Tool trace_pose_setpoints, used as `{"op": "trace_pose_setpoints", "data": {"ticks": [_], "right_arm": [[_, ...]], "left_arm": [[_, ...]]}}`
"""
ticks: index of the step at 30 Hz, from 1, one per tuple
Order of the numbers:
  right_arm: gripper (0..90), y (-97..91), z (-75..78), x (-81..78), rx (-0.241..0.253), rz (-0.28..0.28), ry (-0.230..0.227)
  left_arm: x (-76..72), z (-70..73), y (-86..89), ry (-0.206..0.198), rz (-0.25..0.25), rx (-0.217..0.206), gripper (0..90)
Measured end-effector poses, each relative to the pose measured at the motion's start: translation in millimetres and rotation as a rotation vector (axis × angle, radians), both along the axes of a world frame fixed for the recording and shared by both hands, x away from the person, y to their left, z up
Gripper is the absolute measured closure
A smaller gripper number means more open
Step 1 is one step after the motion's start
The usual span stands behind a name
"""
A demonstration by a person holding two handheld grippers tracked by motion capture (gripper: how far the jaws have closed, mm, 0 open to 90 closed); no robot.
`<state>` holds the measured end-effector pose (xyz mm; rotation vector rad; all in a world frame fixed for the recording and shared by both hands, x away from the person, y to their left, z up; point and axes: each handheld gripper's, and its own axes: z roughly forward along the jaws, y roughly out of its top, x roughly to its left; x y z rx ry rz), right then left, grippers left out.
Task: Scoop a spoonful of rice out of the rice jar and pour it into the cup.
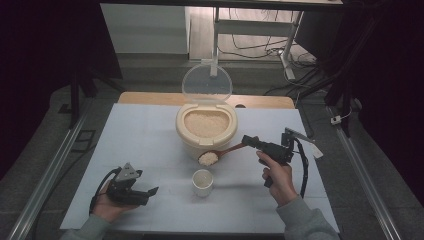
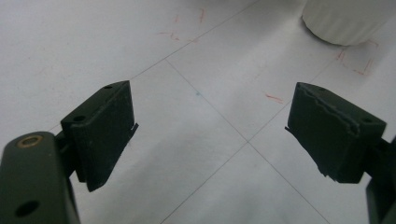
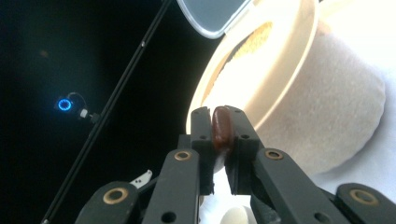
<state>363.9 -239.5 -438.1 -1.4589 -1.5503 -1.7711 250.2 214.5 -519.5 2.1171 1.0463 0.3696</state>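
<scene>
Left hand-held gripper (image 1: 150, 191) idle on worktop (image 1: 150, 135), wide open, holding nothing. White cup (image 1: 202, 182) — contents unclear. Rice bin (image 1: 206, 127) open, full. Right hand-held gripper (image 1: 248, 141) clamped on spoon (image 1: 220, 154) — rice-loaded, between bin and cup.

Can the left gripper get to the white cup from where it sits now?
Probably yes. The left gripper rests open and empty on the table, with bare surface between it and the white cup. The loaded spoon hangs beyond the cup.

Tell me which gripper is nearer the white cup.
Right. The right gripper holds the spoon up and right of the white cup; the left gripper rests farther to its left.
</scene>
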Motion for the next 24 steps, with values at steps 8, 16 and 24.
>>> {"op": "trace_pose_setpoints", "data": {"ticks": [8, 16, 24], "right_arm": [[82.8, 7.3, -5.1, -5.8, -0.044, 0.037, 0.001], [82.7, 10.3, -11.9, -5.3, -0.106, 0.040, -0.007], [82.7, 16.2, -13.6, -6.3, -0.162, 0.043, -0.030]], "left_arm": [[-0.1, 0.0, -0.1, 0.000, -0.002, 0.000, 14.9], [0.0, -0.2, -0.2, 0.001, -0.004, 0.003, 14.9], [0.0, -0.4, -0.6, 0.002, -0.005, 0.003, 14.9]]}}
